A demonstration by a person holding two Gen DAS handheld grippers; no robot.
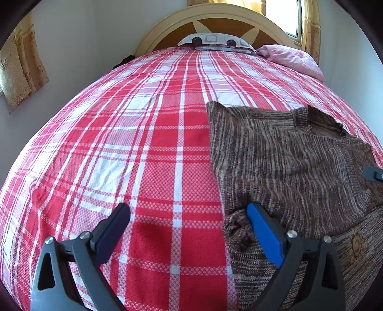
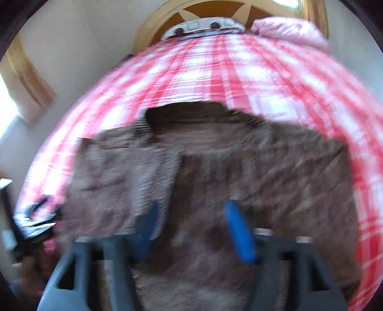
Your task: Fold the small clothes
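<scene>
On the near right part of the bed, the brown knit sweater lies spread over the red-and-white plaid bedspread. A flat, open surface of this kind suits folding, since the fabric can be smoothed and creased without sliding off. The neckline points toward the far right; one side edge runs straight from far to near along the plaid.

The left gripper hovers low over the near left corner of the garment. Its fingers stand wide apart and hold nothing. The blue-padded finger lies over bunched knit at that corner, while the dark finger sits above bare bedspread. This straddle of the edge is judged to be an approach for pinching the corner.

The right gripper is over the middle of the sweater. Its view is heavily motion-blurred. The two blue pads appear spaced apart with no fabric between them. A fold of knit appears raised at the left of that view, but blur prevents confirmation.

A patterned pillow and a pink quilt rest at the far end against the headboard, well apart from the work area, so they do not obstruct folding.
</scene>
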